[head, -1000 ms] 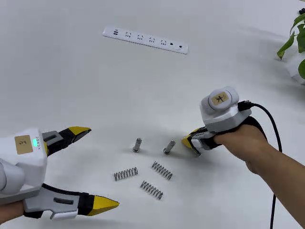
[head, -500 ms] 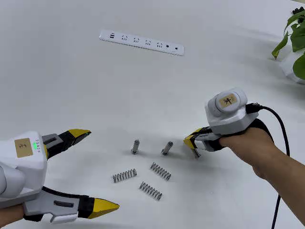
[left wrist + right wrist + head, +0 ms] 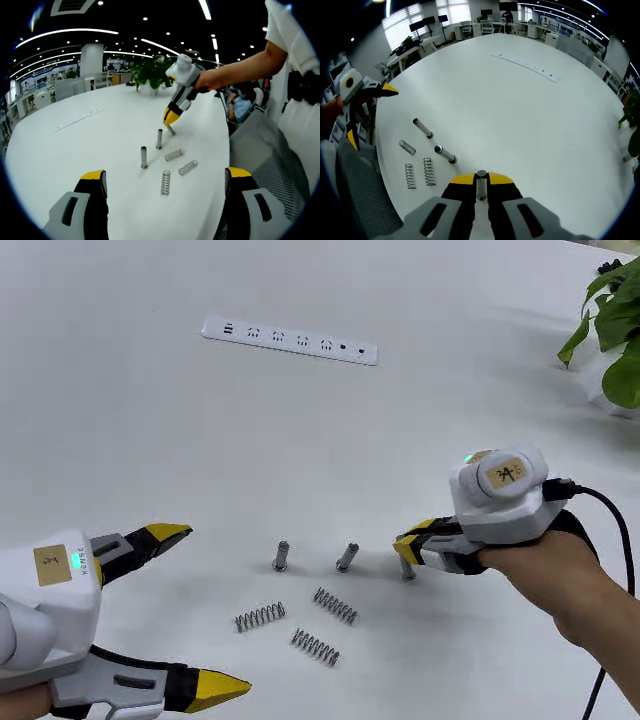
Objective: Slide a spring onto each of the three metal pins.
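Well, far to the left of the middle pin, the left gripper hovered above the white table. Its yellow-tipped jaws were spread wide and nothing lay between them. Just left of the middle pin stood the left pin, upright on the table and bare, apart from its neighbour.

On the person's side of the middle pin, the three springs lay flat on the table, none threaded on anything and none touching another. The left spring lay to the left of the middle pin, the near spring close in front of it, and the last spring further toward the person.

The middle pin itself stood free on the table.

Just right of it, the third pin was clamped between the closed jaws of the right gripper. The right gripper view showed the pin's rounded end poking up between the yellow tips. Whether its lower end touched the table could not be told.

A power strip lay well beyond the middle pin.
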A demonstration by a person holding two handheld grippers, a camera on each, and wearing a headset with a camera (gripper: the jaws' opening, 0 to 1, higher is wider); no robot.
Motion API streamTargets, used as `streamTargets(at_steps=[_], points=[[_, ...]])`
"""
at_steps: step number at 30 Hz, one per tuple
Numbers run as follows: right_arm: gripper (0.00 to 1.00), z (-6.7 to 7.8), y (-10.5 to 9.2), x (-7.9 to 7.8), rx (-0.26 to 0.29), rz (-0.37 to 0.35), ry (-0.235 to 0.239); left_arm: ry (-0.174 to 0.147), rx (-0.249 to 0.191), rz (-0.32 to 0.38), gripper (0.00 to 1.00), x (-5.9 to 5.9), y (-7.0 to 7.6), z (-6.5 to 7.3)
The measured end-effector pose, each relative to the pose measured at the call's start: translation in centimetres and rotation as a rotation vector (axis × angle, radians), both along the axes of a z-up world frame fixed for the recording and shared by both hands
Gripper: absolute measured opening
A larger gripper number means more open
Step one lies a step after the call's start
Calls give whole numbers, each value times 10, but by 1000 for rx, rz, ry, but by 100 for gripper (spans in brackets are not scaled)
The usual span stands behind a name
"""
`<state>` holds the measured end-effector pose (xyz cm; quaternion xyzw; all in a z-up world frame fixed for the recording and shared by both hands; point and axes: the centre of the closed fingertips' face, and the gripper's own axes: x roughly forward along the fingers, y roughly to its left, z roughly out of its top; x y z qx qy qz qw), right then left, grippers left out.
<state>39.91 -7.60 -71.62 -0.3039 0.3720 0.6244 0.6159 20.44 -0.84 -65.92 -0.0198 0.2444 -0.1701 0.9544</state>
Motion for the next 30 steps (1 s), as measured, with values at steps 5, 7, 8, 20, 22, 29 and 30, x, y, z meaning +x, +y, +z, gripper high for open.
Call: streamTargets(at_steps=[5, 7, 8, 20, 22, 29, 30], points=[[9, 5, -9, -3, 19, -9, 0, 6, 2, -10, 99, 0, -3, -1], [9, 8, -11, -2, 25, -10, -4, 6, 3, -13, 99, 0, -4, 0], [9, 9, -12, -1, 28, -11, -5, 6, 2, -13, 99, 1, -4, 0], [9, 7, -19, -1, 50, -33, -1, 3, 6, -17, 99, 1, -3, 0], [9, 11, -20, -2, 54, -34, -4, 3, 6, -17, 99, 1, -3, -1], [9, 8, -22, -2, 64, -39, -10, 10, 10, -22, 99, 1, -6, 0], [9, 7, -23, -2, 64, -39, -10, 11, 9, -21, 99, 1, -6, 1]])
